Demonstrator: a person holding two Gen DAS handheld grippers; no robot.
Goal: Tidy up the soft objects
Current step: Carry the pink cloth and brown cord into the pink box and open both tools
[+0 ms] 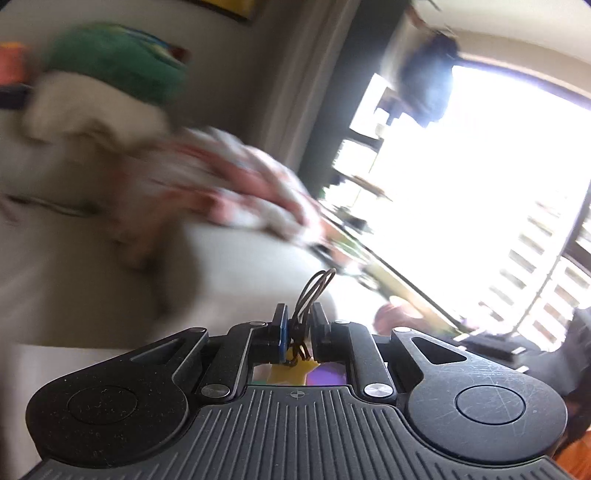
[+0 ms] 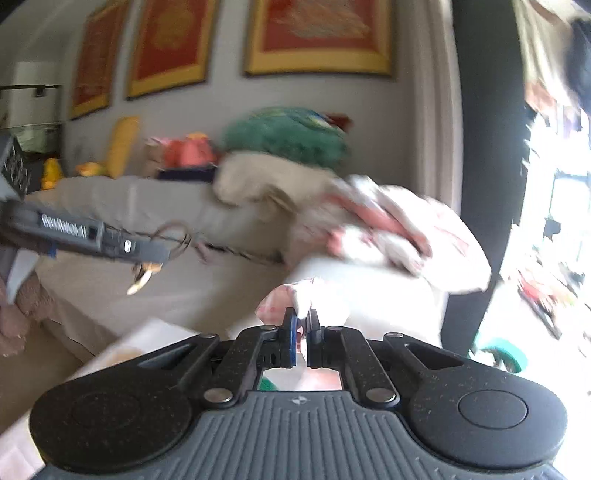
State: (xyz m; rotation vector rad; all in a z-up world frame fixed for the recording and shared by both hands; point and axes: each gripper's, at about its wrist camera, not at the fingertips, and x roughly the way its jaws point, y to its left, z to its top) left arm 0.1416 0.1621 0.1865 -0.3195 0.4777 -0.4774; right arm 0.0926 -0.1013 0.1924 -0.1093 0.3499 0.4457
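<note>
Left tool [image 1: 298, 325] pinches thin brown cords [image 1: 314, 291]; right tool [image 2: 302, 325] clamps pink-white cloth [image 2: 295, 299].

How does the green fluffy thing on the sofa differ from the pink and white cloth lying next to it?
The green plush is one solid dark green; the pink and white cloth is patterned in two pale colours. The green plush looks rounded and furry, sitting high on a cream cushion; the cloth lies crumpled and flat-folded lower, over the sofa arm. Both are soft and rest on the sofa, untouched.

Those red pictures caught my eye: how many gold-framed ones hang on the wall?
3: left gold-framed red picture, middle one, right one, side by side above the sofa. More may lie beyond the view.
</note>
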